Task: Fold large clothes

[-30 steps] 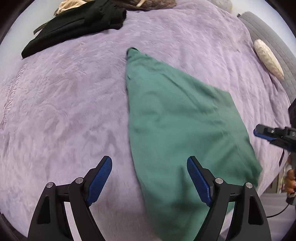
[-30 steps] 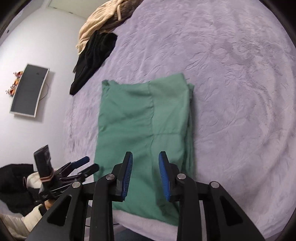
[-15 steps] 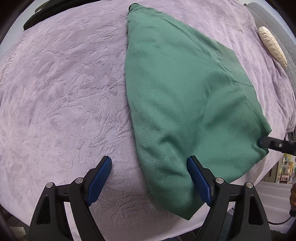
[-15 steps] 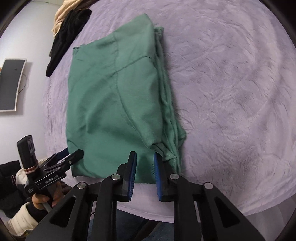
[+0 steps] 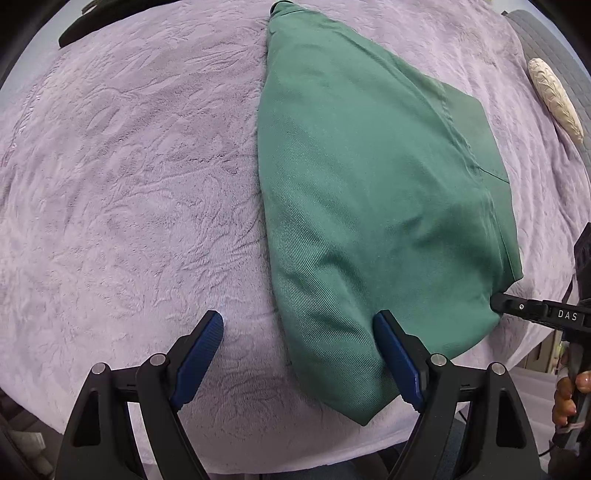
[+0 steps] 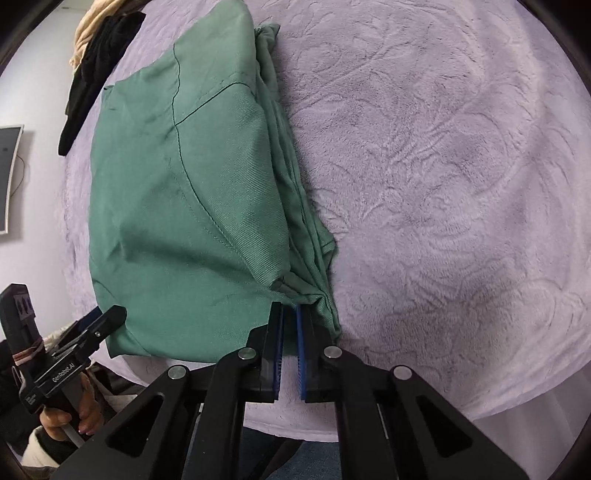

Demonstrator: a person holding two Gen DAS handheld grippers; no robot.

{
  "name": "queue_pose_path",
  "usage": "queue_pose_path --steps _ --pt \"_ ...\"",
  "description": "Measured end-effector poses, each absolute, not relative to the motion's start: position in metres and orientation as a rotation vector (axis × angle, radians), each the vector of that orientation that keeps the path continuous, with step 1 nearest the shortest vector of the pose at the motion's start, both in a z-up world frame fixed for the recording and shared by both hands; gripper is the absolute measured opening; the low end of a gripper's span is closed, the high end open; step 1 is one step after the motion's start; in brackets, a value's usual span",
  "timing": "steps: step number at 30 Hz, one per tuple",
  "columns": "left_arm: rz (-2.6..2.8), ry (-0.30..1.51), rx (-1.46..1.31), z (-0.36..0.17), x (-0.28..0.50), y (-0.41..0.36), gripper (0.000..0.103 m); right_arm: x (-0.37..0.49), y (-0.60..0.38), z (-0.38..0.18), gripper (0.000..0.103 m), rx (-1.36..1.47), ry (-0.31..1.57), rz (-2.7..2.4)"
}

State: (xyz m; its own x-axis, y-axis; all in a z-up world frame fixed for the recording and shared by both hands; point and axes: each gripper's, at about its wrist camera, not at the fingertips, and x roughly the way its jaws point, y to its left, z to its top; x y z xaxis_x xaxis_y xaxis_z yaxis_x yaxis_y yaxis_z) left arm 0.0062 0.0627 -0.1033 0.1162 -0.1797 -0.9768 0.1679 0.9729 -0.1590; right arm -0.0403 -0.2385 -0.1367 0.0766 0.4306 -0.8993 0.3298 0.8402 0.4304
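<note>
So the green garment (image 5: 369, 206) is lying folded on the lavender bedspread (image 5: 129, 177), narrow at the far end and widening toward the near edge of the bed. The left claw (image 5: 299, 354) has its blue pads spread wide: one pad sits over bare bedspread just left of the garment, the other over the garment's near corner. Over at the garment's right near corner, the tip of the right claw (image 5: 496, 302) touches the fabric edge; can't tell how its fingers stand. Far right of the garment there's a cream pillow (image 5: 554, 98), and a dark garment (image 5: 88, 26) is off to its far left.
</note>
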Motion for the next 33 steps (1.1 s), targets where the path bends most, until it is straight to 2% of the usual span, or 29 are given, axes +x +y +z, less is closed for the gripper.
queue_pose_path --steps 9,12,18,28,29,30,31,33 --pt "-0.233 1.429 0.05 -0.093 0.001 0.055 0.085 -0.046 -0.234 -0.128 0.005 0.618 1.538 0.068" --pt "-0.224 1.426 0.076 -0.087 0.004 0.053 0.085 -0.048 -0.23 -0.124 0.009 0.608 1.547 0.068" --pt "-0.207 1.434 0.097 -0.078 0.007 0.052 0.085 -0.05 -0.23 -0.113 0.01 0.559 1.564 0.052" --pt "-0.192 1.369 0.102 -0.038 0.017 0.056 0.085 -0.024 -0.227 -0.056 0.011 0.484 1.443 0.039" --pt "-0.19 1.363 0.103 -0.033 0.018 0.056 0.085 -0.021 -0.228 -0.05 0.013 0.488 1.431 0.037" --pt "-0.191 1.356 0.095 -0.029 0.019 0.058 0.085 -0.018 -0.228 -0.045 0.022 0.49 1.419 0.035" --pt "-0.191 1.35 0.084 -0.024 0.022 0.058 0.085 -0.015 -0.228 -0.04 0.039 0.489 1.406 0.029" --pt "-0.188 1.342 0.067 -0.016 0.026 0.058 0.085 -0.01 -0.228 -0.028 0.059 0.474 1.375 0.018"
